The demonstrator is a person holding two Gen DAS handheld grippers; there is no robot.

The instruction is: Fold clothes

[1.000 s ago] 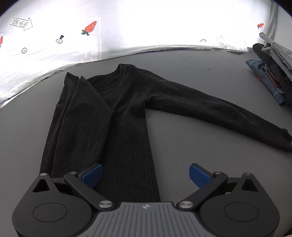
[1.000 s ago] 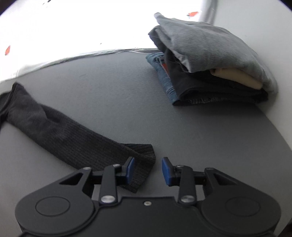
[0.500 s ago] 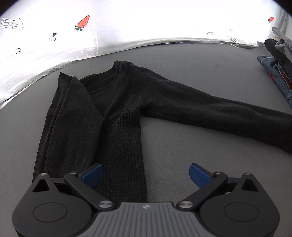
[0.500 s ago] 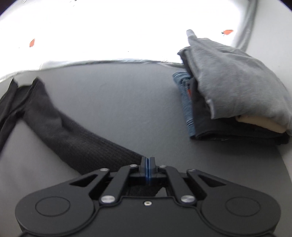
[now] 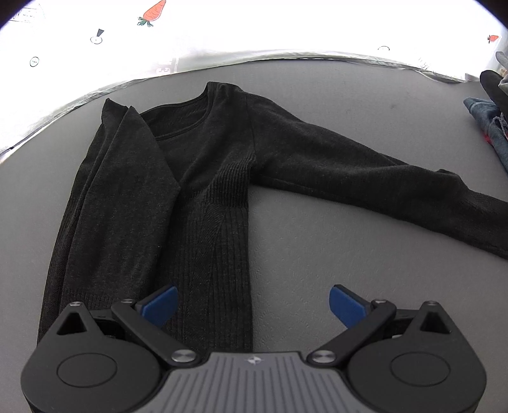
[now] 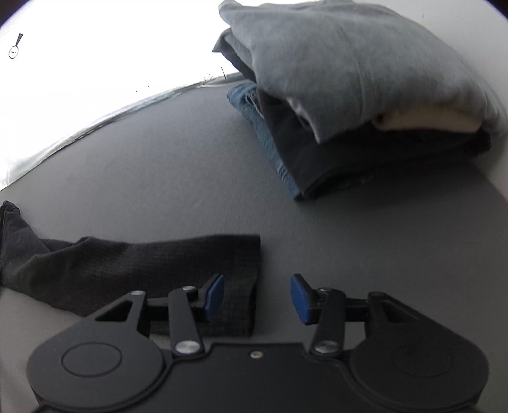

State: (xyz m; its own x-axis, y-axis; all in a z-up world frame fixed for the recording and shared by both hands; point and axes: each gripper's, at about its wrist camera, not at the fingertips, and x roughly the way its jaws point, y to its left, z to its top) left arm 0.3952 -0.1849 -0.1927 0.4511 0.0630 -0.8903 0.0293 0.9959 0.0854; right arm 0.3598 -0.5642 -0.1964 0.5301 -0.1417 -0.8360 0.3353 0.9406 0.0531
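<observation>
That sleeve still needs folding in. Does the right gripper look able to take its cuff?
Probably yes: the right gripper is open, the cuff lies flat just ahead by its left finger, with nothing over it.

Blown-out white glare along the far backdrop (image 5: 254, 28); fisheye bending with dark corners; motion blur softening the right wrist view.

The left wrist camera is sitting low behind the left gripper (image 5: 252, 303), looking forward and down along the black sweater (image 5: 177, 203) toward the bright white backdrop (image 5: 254, 28) filling the top of the frame. The right wrist camera is riding close above the gray table (image 6: 158, 178), facing the pile of folded clothes (image 6: 349, 95) at upper right. Both views are sharing the outstretched sleeve (image 6: 143, 263) and that pile, which is peeking in at the left view's right edge.
</observation>
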